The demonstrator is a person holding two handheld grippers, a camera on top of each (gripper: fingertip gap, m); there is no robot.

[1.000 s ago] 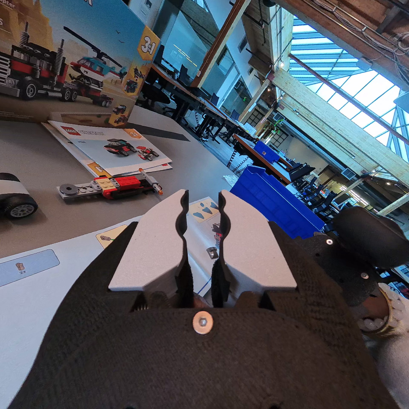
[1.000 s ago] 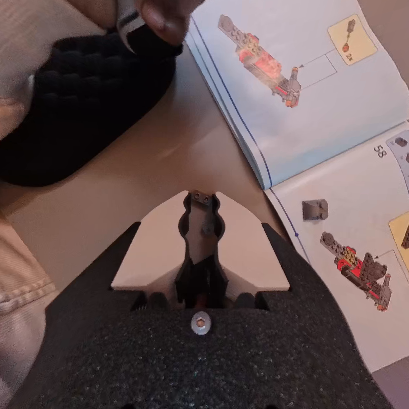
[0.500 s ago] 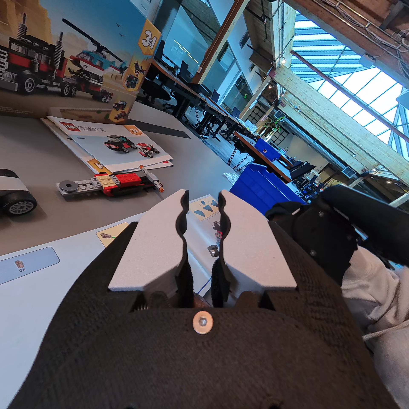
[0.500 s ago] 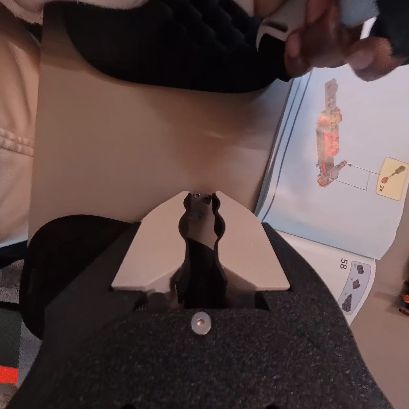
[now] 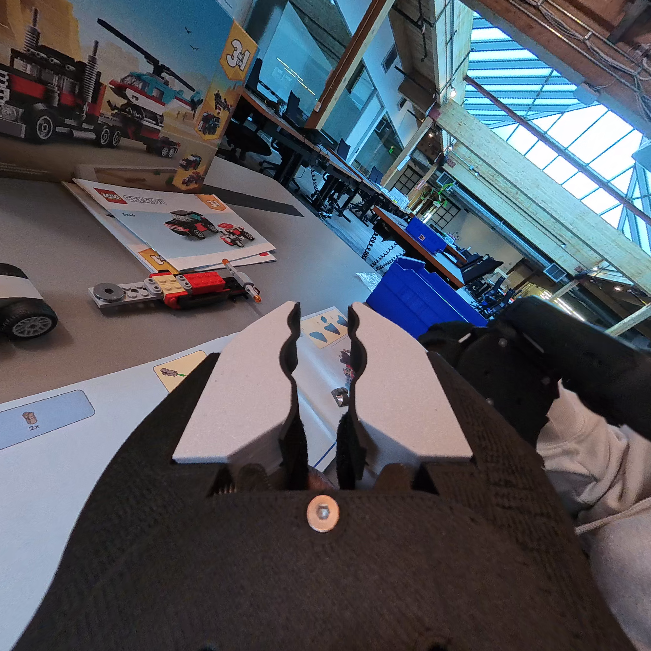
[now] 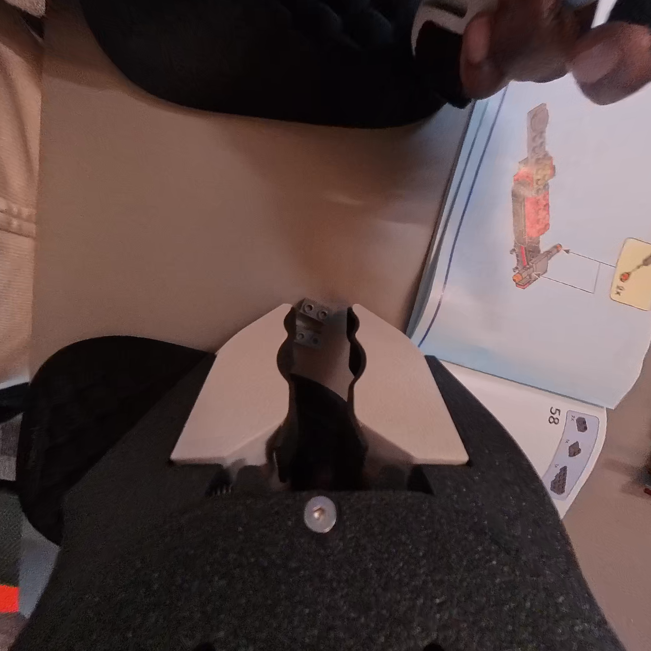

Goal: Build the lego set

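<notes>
Grey tabletop (image 5: 88, 352) carries my partial build (image 5: 176, 290). Left gripper (image 5: 324, 317) stands slightly parted, empty. Right gripper (image 6: 318, 318) pinches a small grey piece (image 6: 311, 326), its lower part hidden; the booklet (image 6: 528, 281) is cut off.

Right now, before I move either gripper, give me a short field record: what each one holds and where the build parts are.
left gripper: open, empty, over the open instruction booklet
right gripper: shut on small grey piece, above bare table
partial build: grey, tan and red, lying on table beyond the left gripper
loose grey piece: on the open booklet page
wheel: at left edge, on table
closed booklets: behind partial build
set box: upright at back
blue bin: right of table
</notes>
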